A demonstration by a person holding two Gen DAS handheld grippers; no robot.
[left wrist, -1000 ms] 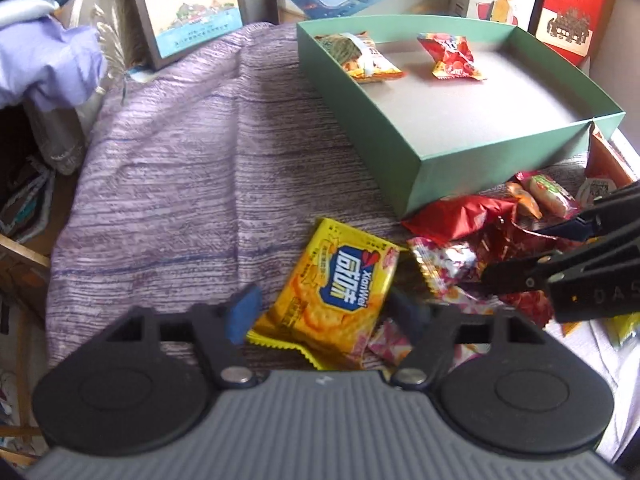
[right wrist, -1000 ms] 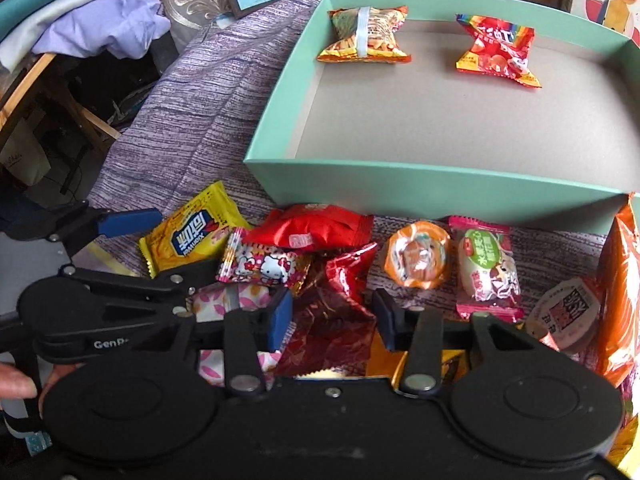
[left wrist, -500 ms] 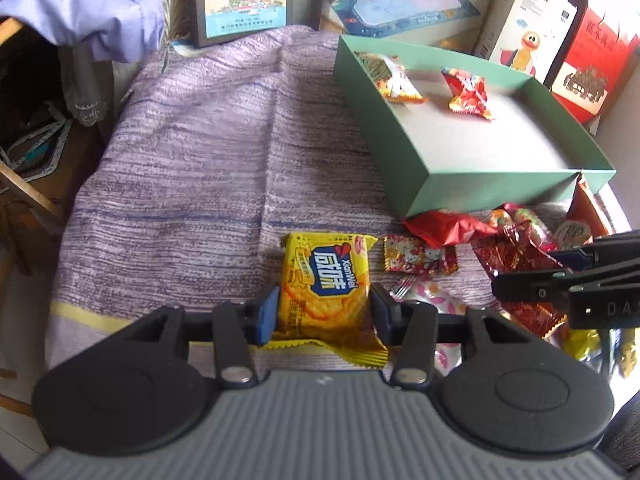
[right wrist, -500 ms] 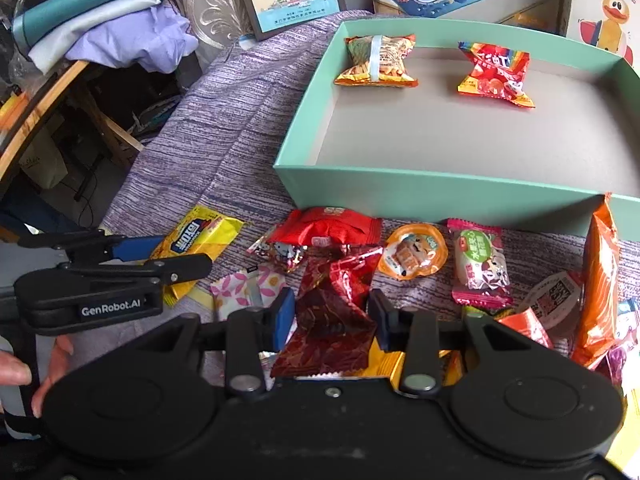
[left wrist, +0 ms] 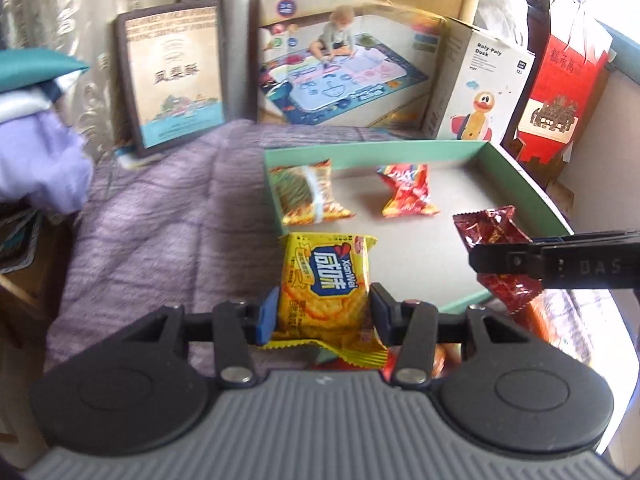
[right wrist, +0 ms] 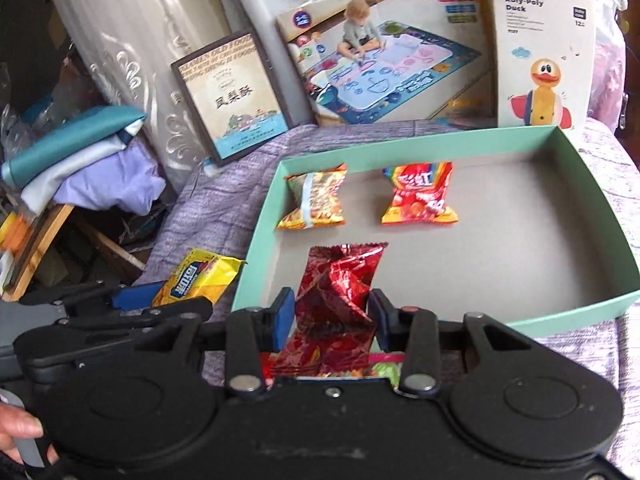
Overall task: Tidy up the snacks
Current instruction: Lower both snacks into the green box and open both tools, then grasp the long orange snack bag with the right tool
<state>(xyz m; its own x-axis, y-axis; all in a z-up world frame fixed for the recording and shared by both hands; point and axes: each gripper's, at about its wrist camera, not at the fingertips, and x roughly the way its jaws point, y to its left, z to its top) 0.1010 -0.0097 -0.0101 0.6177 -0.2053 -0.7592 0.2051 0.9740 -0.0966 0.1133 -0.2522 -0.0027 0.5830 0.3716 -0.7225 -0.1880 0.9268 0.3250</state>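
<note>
Left gripper (left wrist: 324, 314): clamped tight on the yellow cracker packet (left wrist: 325, 280), held up in the air at the near-left corner of the green tray (left wrist: 532, 188); blue pads press both sides of the packet.
Yellow cracker packet: upright between the fingers, printed face to the camera, crimped bottom edge hanging below the pads.
Right gripper (right wrist: 330, 318): squeezing the dark red foil packet (right wrist: 340, 280), raised above the tray's near wall.
Dark red foil packet: crinkled, standing up between the pads, its top edge over the tray floor, toward the near-left part.
Loose snacks (right wrist: 380, 364): a few wrappers peek out under the right gripper, on the cloth just outside the tray's near wall.
Green tray: open, on the purple cloth (left wrist: 168, 216).
Orange striped packet (right wrist: 314, 202): lying inside the tray, far-left corner.
Red candy packet (right wrist: 418, 196): inside the tray, along the far wall, just right of the orange one, apart from it.
Boxes behind the tray: brown-framed pastry box (right wrist: 232, 96), drawing-mat box (right wrist: 388, 60), Roly-Poly Duck box (right wrist: 542, 52), all propped upright.
</note>
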